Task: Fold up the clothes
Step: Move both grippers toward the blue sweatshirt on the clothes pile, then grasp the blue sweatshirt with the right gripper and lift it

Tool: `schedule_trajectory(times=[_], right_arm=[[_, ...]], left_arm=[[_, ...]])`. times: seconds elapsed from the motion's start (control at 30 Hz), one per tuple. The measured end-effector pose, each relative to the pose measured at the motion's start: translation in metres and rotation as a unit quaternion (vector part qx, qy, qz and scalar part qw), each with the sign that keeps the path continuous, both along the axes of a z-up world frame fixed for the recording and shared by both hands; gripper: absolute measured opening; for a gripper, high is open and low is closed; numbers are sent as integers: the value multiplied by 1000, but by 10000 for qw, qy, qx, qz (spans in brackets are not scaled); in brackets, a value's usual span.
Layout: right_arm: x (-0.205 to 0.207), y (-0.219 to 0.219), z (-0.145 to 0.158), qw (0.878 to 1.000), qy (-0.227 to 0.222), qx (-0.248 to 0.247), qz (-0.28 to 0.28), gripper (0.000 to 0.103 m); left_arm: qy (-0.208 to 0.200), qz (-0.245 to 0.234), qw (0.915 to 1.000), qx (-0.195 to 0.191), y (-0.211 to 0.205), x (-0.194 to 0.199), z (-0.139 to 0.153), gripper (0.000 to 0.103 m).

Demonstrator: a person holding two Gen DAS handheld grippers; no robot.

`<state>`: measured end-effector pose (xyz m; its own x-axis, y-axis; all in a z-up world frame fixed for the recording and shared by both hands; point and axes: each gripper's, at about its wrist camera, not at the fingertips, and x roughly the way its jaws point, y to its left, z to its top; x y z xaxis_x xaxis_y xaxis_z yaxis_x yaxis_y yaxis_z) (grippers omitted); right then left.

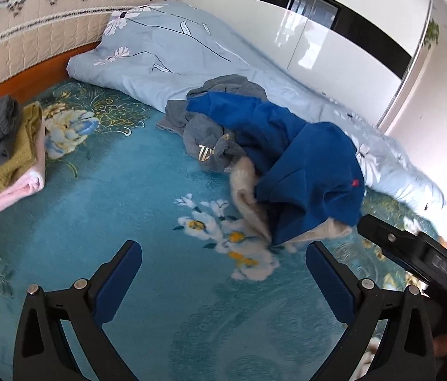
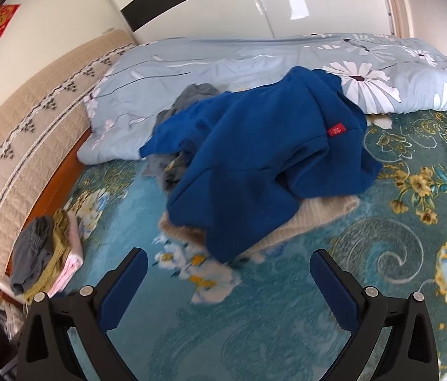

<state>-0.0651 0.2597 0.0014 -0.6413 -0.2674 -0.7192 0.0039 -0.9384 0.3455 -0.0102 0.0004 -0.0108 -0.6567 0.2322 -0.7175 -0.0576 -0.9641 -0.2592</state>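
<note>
blue top [image 2: 255,158] sits crumpled on the clothes heap, by the quilt [image 2: 223,60] | folded stack [image 1: 4,149] far left of heap, kept apart | left gripper [image 1: 223,254] and right gripper [image 2: 228,265] jaws wide apart, holding nothing

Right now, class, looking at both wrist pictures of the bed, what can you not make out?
- Cream garment: mostly hidden under the blue sweatshirt in both views.
- Grey garment: partly buried; its gold print is too folded to read.
- Red tag: its lettering is too small.
- Folded stack: cut off by the left wrist picture's edge.
- Right gripper and left gripper: both open, empty.
</note>
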Motion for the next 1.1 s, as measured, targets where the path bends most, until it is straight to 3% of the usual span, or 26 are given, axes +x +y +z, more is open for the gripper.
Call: schedule_trajectory(times=[0.23, 0.5, 0.6, 0.67, 0.73, 0.8, 0.97, 1.1], right_arm=[[-70, 37, -14, 9976, -223, -88, -646, 95], [-128, 74, -45, 9791, -657, -1436, -1282, 85], [-140, 80, -59, 9655, -874, -1948, -1493, 76], [-144, 81, -66, 9580, -976, -2181, -1585, 63], [-147, 81, -64, 9566, -957, -2259, -1573, 60], [-150, 81, -62, 9552, -936, -2336, -1558, 52], [-157, 82, -57, 9514, -884, -2526, -1522, 13], [-162, 83, -54, 9481, -841, -2677, -1493, 9]], left_arm=[[-76, -4, 9999, 124, -6, -4, 0, 103], [-87, -32, 9995, 288, -10, -3, 2, 103], [-101, 45, 9995, 290, -14, -3, 1, 103], [-104, 113, 9994, 309, -18, -3, 1, 103], [-119, 193, 9991, 355, -22, -3, 0, 103], [-149, 262, 9986, 439, -26, -4, -2, 103], [-235, 374, 9979, 478, -31, -5, -7, 103], [-289, 424, 9975, 477, -33, -6, -10, 103]])
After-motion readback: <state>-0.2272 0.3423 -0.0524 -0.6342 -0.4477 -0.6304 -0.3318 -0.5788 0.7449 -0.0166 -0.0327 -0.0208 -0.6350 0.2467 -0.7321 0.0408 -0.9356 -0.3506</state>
